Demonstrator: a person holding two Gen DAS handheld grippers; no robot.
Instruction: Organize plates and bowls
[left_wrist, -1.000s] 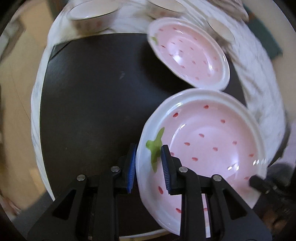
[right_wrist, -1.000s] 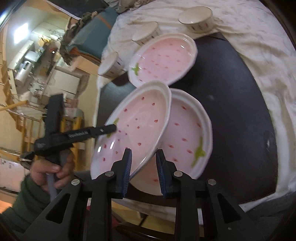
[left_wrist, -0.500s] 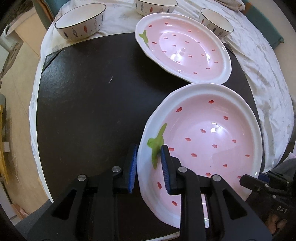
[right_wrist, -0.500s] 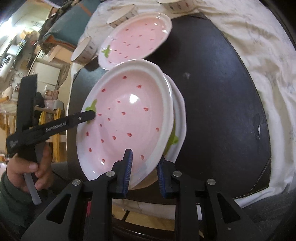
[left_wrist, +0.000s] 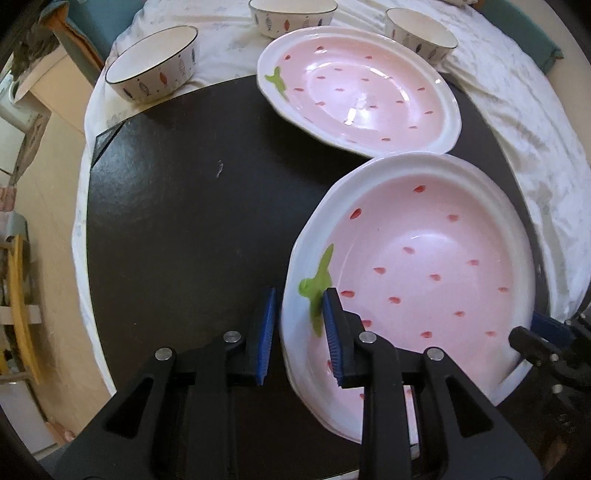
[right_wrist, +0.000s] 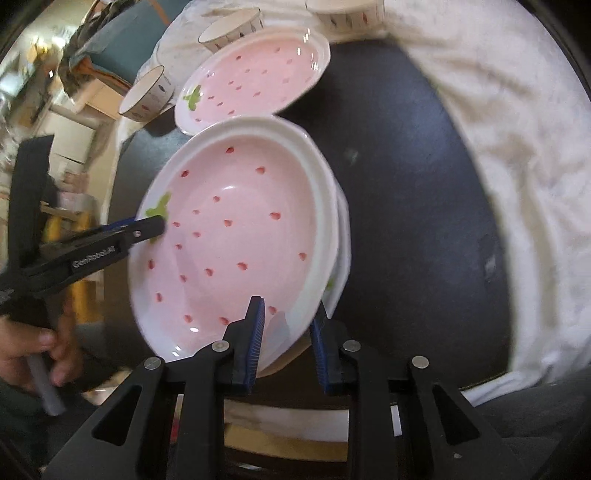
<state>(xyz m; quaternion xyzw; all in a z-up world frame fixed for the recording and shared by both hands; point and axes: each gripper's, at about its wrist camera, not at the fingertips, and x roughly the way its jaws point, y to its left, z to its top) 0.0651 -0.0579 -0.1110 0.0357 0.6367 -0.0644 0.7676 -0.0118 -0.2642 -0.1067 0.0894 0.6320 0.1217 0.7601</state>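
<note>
1. Left tongs (left_wrist: 299, 332) pinch the top strawberry plate (left_wrist: 424, 266) at its rim by the green leaf; right tongs (right_wrist: 286, 341) pinch the same plate's near rim.
2. That plate sits nested on a lower plate (right_wrist: 341, 266) at the near side of the black tabletop (left_wrist: 184, 221), apparently almost seated.
3. Risk: glazed rim, narrow pads. Uneven release could tilt the plate and chip or skid it off the lower one.
4. Risk: the stack is close to the tabletop's near edge, so a sideways nudge may push it over.
5. Count: three pink plates, with the third plate (left_wrist: 358, 88) lying single at the far side.
6. Three fish-pattern bowls (left_wrist: 153, 68) on the white cloth (left_wrist: 517, 110) beyond, unstacked.
</note>
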